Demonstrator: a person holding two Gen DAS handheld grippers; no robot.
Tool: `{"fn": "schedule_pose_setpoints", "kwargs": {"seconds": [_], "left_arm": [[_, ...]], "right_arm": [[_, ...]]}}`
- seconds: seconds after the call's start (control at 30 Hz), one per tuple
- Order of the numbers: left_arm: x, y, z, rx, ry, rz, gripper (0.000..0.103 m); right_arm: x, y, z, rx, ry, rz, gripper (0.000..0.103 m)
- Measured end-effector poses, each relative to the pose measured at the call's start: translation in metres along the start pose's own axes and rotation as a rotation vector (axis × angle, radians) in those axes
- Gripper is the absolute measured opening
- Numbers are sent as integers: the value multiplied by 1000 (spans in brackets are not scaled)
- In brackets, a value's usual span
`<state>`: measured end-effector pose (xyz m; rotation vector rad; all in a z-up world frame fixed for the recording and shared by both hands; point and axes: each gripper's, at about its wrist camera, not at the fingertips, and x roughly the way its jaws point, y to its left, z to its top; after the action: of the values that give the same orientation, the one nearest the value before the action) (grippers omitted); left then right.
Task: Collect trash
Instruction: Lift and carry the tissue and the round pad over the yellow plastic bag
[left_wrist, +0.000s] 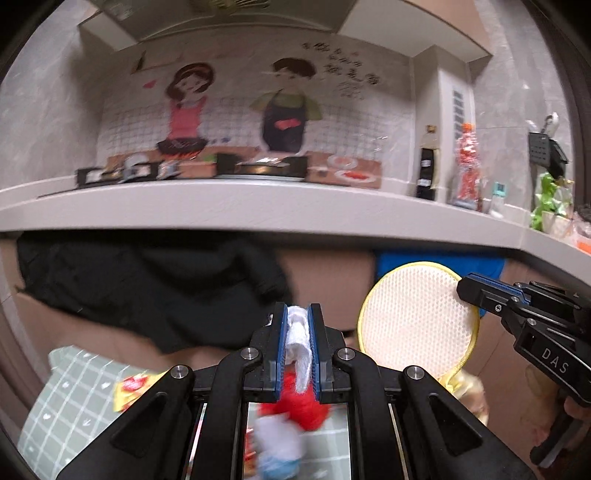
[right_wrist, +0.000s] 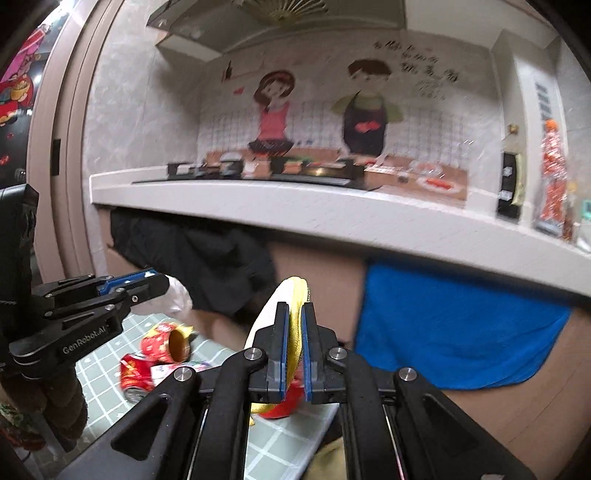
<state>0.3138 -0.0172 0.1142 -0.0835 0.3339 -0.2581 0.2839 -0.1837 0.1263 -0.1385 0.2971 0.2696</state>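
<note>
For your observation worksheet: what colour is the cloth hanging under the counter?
Bright blue cloth; the right wrist view shows it best.

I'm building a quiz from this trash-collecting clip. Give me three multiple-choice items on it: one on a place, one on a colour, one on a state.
1. Where does the blue cloth hang?
A. below the counter edge
B. on the range hood
C. on the floor mat

2. What colour is the rim of the round mesh paddle?
A. green
B. yellow
C. black

3. What is the left gripper doing?
A. standing open and empty
B. pinching a red can
C. shut on a white crumpled tissue

Answers:
1 A, the cloth drapes under the countertop.
2 B, a yellow band edges the white mesh.
3 C, white material sits squeezed between its fingers.
</note>
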Motion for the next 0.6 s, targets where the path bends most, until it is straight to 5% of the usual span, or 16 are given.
{"fn": "schedule_pose_setpoints", "kwargs": {"seconds": [0.33, 0.6], "left_arm": [[50, -116, -3, 29, 33, -186, 11], [79, -161, -16, 32, 86, -261, 11]], "right_arm": [[-44, -94, -10, 32, -5, -177, 6], [-52, -137, -39, 77, 36, -249, 6]]}}
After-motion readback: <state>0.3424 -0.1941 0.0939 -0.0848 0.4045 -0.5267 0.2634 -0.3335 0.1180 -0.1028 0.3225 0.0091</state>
